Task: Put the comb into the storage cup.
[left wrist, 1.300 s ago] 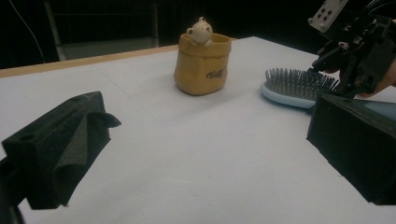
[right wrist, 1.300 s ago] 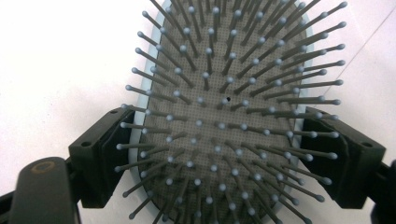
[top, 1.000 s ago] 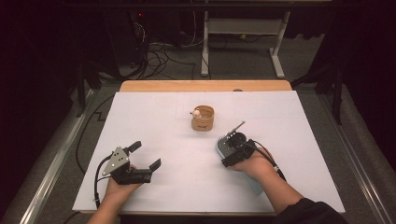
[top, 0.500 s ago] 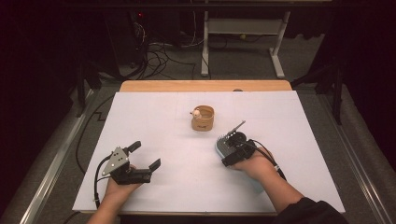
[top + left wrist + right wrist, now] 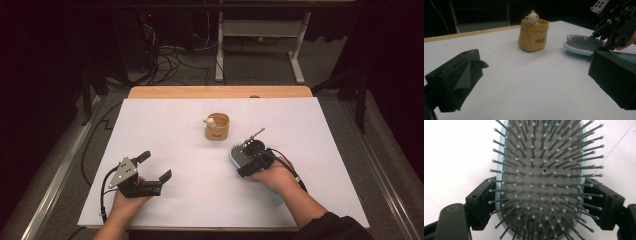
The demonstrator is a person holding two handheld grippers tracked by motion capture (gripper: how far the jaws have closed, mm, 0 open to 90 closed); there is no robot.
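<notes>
A light blue hairbrush (image 5: 238,154) with grey bristles lies bristles-up on the white table right of centre, its handle running back under the person's right hand. My right gripper (image 5: 251,161) straddles the brush head (image 5: 541,170), and both pads press on its blue rim, so it is shut on the brush. A tan pouch-shaped cup (image 5: 217,127) with a small bear figure on its rim stands just beyond, at mid table (image 5: 533,35). My left gripper (image 5: 156,166) rests near the front left, open, with nothing between its jaws (image 5: 531,82). It faces the cup and the brush (image 5: 582,45).
The white sheet (image 5: 165,130) covers the table, with a wooden edge (image 5: 220,92) showing at the far side. Beyond the table, cables (image 5: 172,60) and a white desk frame (image 5: 260,35) stand on the floor.
</notes>
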